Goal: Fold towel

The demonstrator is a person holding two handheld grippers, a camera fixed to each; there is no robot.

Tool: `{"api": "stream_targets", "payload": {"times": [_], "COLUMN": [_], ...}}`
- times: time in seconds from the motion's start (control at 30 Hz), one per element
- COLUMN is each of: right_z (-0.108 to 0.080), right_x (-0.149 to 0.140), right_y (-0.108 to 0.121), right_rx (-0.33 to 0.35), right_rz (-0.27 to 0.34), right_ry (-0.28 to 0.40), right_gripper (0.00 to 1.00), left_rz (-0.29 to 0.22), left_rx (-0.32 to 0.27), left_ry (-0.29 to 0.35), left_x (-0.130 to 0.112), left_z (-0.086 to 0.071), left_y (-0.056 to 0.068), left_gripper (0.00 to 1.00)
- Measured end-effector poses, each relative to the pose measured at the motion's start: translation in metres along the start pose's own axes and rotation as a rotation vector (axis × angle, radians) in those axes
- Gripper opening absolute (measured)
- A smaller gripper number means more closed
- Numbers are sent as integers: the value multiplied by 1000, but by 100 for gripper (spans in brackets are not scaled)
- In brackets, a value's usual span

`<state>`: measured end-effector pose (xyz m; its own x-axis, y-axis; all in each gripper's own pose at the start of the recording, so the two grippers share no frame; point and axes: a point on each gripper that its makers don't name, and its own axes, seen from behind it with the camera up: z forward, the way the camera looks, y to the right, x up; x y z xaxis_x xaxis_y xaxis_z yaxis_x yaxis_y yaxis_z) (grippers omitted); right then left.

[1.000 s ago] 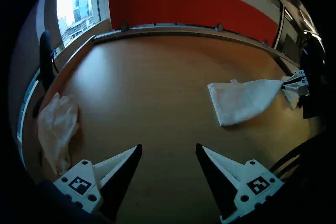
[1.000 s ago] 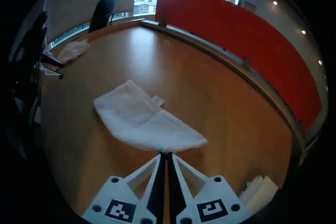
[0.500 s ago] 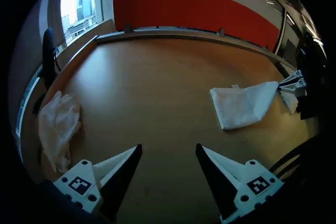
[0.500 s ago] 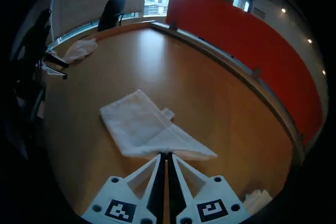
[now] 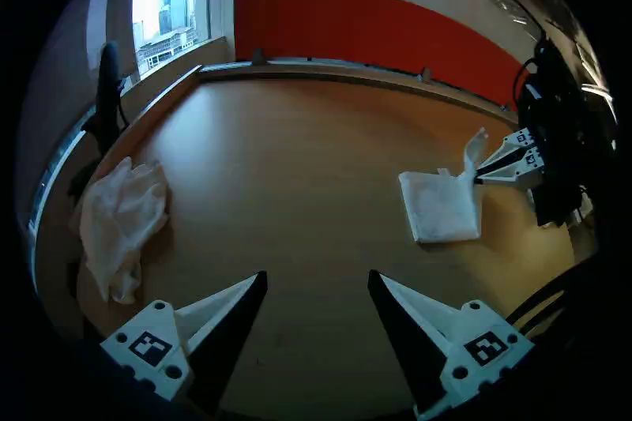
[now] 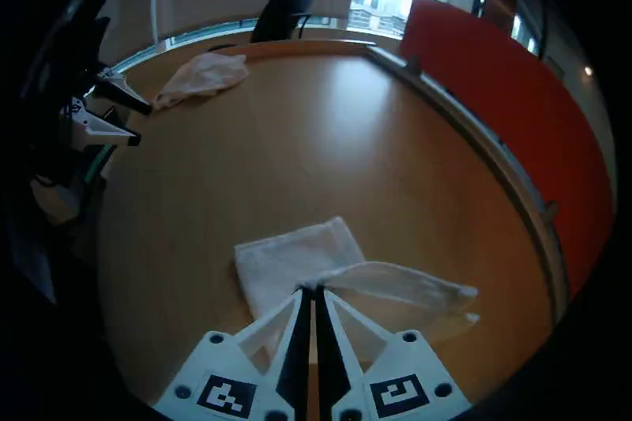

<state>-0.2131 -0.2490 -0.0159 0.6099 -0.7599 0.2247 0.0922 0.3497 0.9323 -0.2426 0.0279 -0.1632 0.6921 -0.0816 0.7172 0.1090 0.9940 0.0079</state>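
Note:
A white towel (image 5: 438,208) lies on the wooden table (image 5: 300,152), to the right in the left gripper view. My right gripper (image 6: 310,291) is shut on one edge of the towel (image 6: 296,263) and holds that part up as a raised flap (image 6: 403,283) over the flat part. In the left gripper view the right gripper (image 5: 478,174) is at the towel's right side with the corner sticking up. My left gripper (image 5: 316,274) is open above bare table, well short of the towel, with nothing between its fingers. The right gripper view has the left gripper (image 6: 144,125) far off to the left.
A crumpled white cloth (image 5: 118,219) lies near the table's left edge, also visible as the crumpled cloth (image 6: 201,73). An office chair (image 6: 288,6) stands beyond it by the window. A red partition (image 5: 379,26) runs along the table's far side.
The right gripper has carried the towel's held edge up and back over the flat part, so the spread towel is now shorter with a raised flap. The left gripper stays open.

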Motion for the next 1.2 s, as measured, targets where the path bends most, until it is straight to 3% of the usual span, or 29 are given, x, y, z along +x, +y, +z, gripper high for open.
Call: {"api": "stream_targets", "payload": {"times": [0.2, 0.3, 0.77, 0.83, 0.9, 0.97, 1.03, 1.2], "right_z": [46, 56, 51, 49, 48, 47, 45, 42], "right_x": [-1, -3, -7, -7, -8, -8, -10, -15], "right_y": [-26, -31, -28, -25, -23, -20, -19, -16], "right_rx": [87, 104, 104, 95, 86, 75, 69, 56], "right_rz": [-24, -19, 7, 14, 21, 31, 41, 60], "right_ry": [-48, -60, -57, -55, -53, -53, -52, -55], "right_gripper": [3, 3, 7, 18, 34, 60, 72, 72], "left_rz": [-6, -7, -2, -3, -3, -3, -3, 2], "left_rx": [10, 11, 5, 2, 0, 0, -1, -3], "left_ry": [0, 1, -8, -9, -10, -11, -11, -9], "left_x": [-5, -5, -4, -5, -5, -5, -4, -1], "left_z": [-1, -1, 5, 6, 7, 8, 9, 10], "left_y": [-3, -3, -2, -1, 0, 0, 1, 2], "left_gripper": [94, 95, 95, 94, 95, 95, 95, 95]}}
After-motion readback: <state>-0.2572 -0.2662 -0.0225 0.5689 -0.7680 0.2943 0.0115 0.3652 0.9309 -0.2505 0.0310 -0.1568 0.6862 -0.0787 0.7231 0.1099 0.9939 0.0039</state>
